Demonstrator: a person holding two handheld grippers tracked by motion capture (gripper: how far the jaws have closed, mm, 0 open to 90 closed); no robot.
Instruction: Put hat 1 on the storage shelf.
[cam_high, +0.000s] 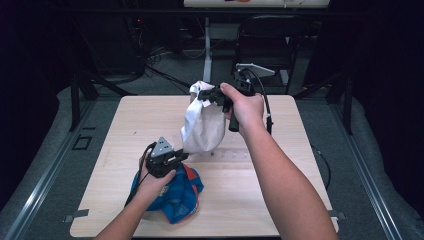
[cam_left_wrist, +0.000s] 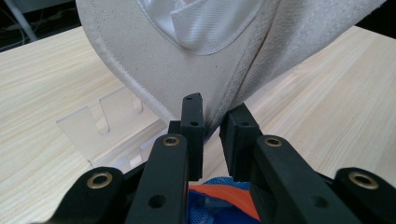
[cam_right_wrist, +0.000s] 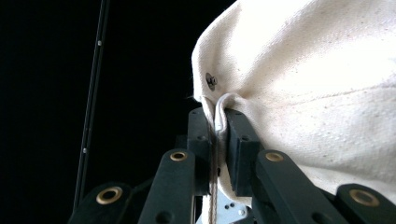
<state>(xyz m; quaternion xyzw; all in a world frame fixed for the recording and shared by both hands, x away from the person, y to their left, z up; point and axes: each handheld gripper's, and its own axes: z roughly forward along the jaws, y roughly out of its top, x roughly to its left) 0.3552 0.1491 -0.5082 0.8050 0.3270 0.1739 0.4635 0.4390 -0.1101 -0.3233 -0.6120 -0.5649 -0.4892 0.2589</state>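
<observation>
Bare forearms, no sleeves; black grippers, brass-ringed screw holes, grey three-cornered plate (cam_high: 162, 147), black trailing cable (cam_high: 266, 102).

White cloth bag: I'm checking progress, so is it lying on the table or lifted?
Lifted. The white cloth bag hangs from the right tool, above the table.

The table (cam_high: 150, 125) is lit from above and looks bright, but the room all around it is very dark. The white cloth (cam_right_wrist: 327, 70) glows so bright beside the black background that its weave washes out. Close black jaws look a little soft.
</observation>
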